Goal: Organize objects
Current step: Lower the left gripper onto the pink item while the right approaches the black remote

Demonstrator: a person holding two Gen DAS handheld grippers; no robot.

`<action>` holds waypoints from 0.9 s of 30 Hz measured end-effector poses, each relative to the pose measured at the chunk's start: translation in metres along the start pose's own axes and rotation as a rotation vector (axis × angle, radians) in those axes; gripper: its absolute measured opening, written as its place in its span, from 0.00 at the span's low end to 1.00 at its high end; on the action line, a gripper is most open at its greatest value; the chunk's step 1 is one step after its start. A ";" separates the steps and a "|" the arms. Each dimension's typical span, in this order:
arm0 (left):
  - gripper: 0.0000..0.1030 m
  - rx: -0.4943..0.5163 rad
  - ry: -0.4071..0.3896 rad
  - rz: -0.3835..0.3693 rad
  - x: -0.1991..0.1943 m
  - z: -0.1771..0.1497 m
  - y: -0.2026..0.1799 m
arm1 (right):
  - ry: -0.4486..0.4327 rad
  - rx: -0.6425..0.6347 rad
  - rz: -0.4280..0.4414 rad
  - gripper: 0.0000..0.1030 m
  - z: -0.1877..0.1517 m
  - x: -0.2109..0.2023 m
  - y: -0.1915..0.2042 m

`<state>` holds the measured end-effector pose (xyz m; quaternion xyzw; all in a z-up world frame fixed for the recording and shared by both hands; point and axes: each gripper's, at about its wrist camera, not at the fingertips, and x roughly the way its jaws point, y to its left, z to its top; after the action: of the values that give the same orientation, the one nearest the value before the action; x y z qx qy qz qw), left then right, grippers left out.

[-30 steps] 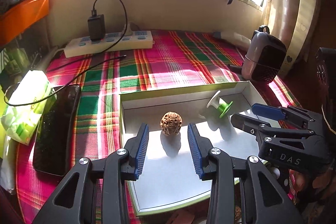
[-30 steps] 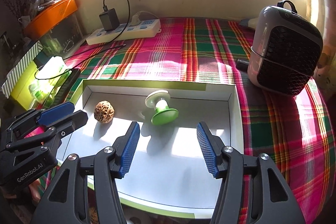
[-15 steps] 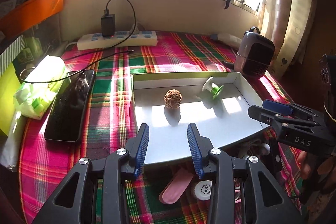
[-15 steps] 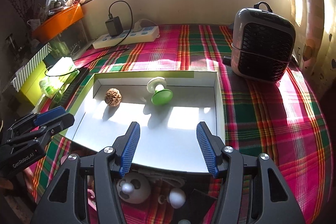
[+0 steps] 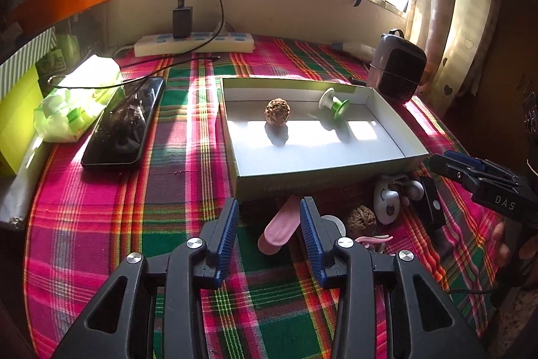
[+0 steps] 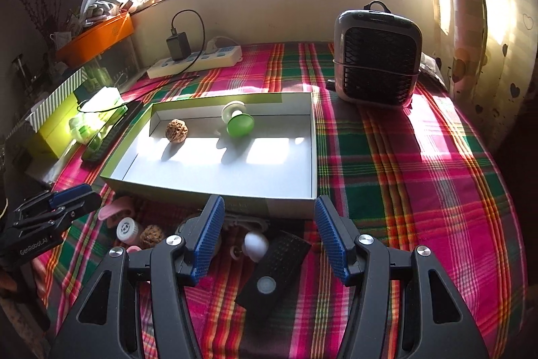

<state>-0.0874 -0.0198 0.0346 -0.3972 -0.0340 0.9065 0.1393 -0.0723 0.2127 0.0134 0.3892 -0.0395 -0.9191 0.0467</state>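
Note:
A shallow white box on the plaid cloth holds a walnut and a green-and-white spool. In front of it lie a pink oblong piece, a second walnut, a small white cap, a white toy, a white ball and a black remote. My left gripper is open, empty, over the pink piece. My right gripper is open, empty, above the ball and remote.
A phone and a green tissue pack lie left of the box. A power strip with a charger sits by the wall. A small heater stands at the back right. An orange bin sits on the left shelf.
Both grippers have drawn back and up from over the box. The small objects in front of the box have come into view. Both stay open.

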 end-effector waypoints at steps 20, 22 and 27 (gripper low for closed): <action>0.35 -0.004 0.068 -0.023 0.017 -0.012 0.002 | 0.073 -0.015 -0.051 0.56 -0.038 0.012 0.003; 0.35 0.004 0.075 -0.026 0.020 -0.011 0.000 | 0.076 -0.016 -0.055 0.56 -0.038 0.014 0.003; 0.35 0.019 0.091 -0.025 0.025 -0.011 -0.003 | 0.092 -0.025 -0.091 0.56 -0.040 0.018 0.000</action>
<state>-0.0955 -0.0102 0.0099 -0.4363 -0.0239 0.8859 0.1560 -0.0561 0.2093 -0.0267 0.4320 -0.0080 -0.9018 0.0113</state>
